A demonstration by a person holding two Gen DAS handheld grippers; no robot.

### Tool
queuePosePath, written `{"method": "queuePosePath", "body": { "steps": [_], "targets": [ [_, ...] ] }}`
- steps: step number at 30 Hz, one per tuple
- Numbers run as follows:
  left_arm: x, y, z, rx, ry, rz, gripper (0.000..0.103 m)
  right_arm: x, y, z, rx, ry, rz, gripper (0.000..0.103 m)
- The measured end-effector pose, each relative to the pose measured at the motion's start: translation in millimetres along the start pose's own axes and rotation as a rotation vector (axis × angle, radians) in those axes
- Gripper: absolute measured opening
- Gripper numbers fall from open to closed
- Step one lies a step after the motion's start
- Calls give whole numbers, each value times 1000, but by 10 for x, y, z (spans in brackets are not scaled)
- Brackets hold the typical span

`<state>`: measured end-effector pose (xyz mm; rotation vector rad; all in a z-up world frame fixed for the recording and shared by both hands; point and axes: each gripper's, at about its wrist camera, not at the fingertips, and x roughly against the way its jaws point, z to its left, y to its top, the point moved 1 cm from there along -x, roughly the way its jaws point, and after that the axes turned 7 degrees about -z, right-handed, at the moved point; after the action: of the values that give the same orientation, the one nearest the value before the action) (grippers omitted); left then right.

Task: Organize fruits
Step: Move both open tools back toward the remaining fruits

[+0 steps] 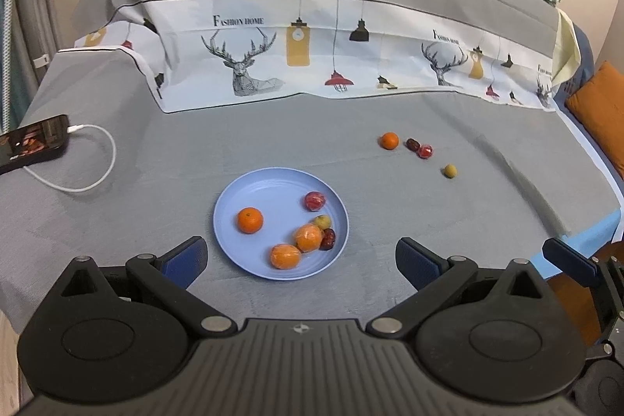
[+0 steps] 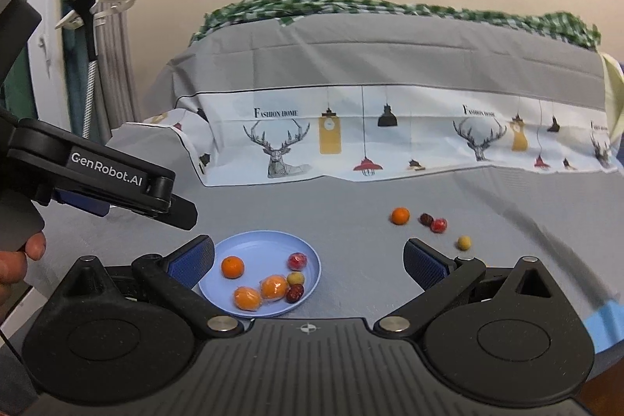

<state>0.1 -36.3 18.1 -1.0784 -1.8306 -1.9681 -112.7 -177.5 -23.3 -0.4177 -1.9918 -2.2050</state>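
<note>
Grey cloth surface [image 1: 351, 151] with fruit half gathered onto a round pale-blue plate [image 1: 249, 190].

Both the left gripper [image 1: 300, 260] and right gripper [image 2: 308, 262] hover with jaws wide and empty; the plate sits between the left jaws, while a loose orange [image 1: 389, 140], two small red fruits [image 1: 425, 151] and a yellow-green one [image 1: 451, 170] wait beyond the right jaws, probably next.

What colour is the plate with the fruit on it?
Light blue plate, clearest in the left wrist view.
</note>
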Motion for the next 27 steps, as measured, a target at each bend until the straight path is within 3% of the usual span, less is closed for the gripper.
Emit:
{"method": "queuePosePath", "body": {
  "steps": [17,27],
  "targets": [
    [-755,308,-590,-61,-58,86,103,-401,-84,-921,-193,-197,12,102],
    [-1724,664,-1045,-127,-92,93,103,-1170,-180,-1675,-211,-338,69,102]
  ]
}}
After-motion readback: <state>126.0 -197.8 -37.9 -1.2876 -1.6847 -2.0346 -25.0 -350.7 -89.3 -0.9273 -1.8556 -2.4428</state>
